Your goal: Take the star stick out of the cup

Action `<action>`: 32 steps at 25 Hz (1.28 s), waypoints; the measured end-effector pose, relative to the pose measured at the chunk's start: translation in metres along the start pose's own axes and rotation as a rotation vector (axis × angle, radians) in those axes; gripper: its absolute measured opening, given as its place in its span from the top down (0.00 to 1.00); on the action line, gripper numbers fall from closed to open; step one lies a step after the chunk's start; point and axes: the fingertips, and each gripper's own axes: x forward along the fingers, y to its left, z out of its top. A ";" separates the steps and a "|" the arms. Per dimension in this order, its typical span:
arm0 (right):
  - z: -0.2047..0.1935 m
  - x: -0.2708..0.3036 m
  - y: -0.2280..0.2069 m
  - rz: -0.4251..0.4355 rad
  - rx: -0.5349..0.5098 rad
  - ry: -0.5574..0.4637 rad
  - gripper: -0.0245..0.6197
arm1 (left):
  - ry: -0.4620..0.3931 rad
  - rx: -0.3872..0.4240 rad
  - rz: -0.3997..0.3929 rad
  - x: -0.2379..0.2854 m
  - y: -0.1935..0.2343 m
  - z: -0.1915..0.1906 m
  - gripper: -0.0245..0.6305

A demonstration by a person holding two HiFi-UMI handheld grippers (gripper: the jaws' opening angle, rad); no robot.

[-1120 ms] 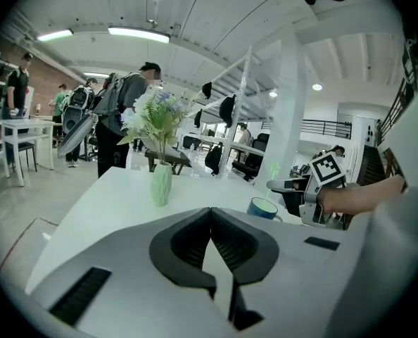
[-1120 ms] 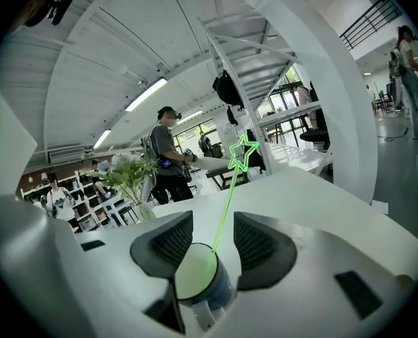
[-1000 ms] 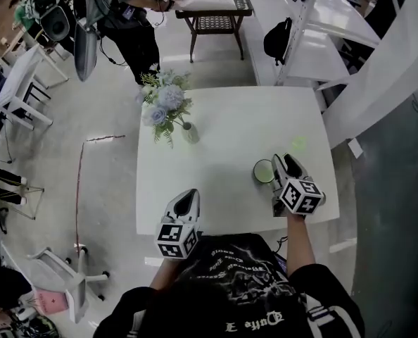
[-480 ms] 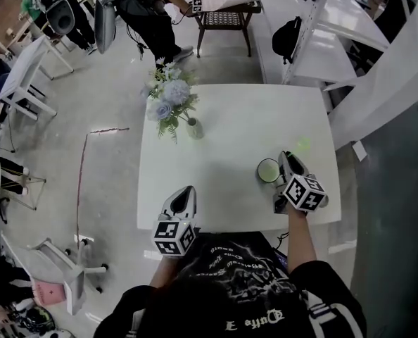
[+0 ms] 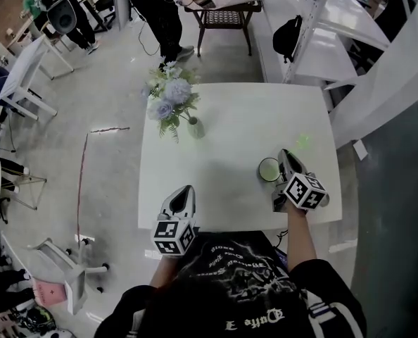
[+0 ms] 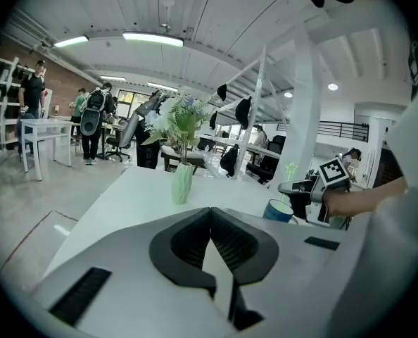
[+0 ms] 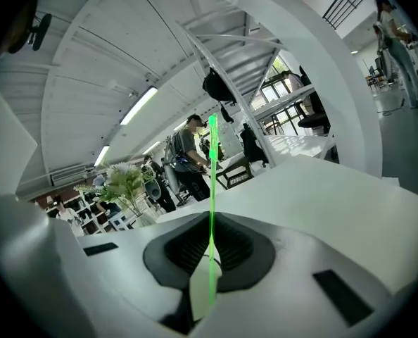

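White table (image 5: 230, 132); thin, translucent green star stick (image 7: 211, 210) clamped by just-closed right tool (image 5: 285, 155)

The thin, bright green star stick (image 7: 212, 182) stands straight up in the small round blue cup (image 6: 278, 210) on the white table (image 5: 230, 125), squeezed between the right gripper's (image 7: 210, 252) jaws.

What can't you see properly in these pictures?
- Cup's inside: too small in the head view; its wall hides it in the left gripper view.
- Stick's bottom end: hidden inside the cup in the left gripper view.
- Star: just a faint green blur in the head view.
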 end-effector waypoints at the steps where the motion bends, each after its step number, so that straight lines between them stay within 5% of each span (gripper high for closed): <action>1: 0.000 0.000 0.002 0.003 -0.009 0.001 0.93 | -0.001 0.001 -0.001 0.000 0.000 0.000 0.93; 22: 0.045 -0.046 0.051 0.031 -0.122 -0.187 0.93 | 0.011 0.008 -0.103 0.001 -0.006 -0.008 0.93; 32: 0.050 -0.101 0.087 0.007 -0.347 -0.273 0.93 | 0.024 0.041 -0.197 -0.006 -0.020 -0.011 0.93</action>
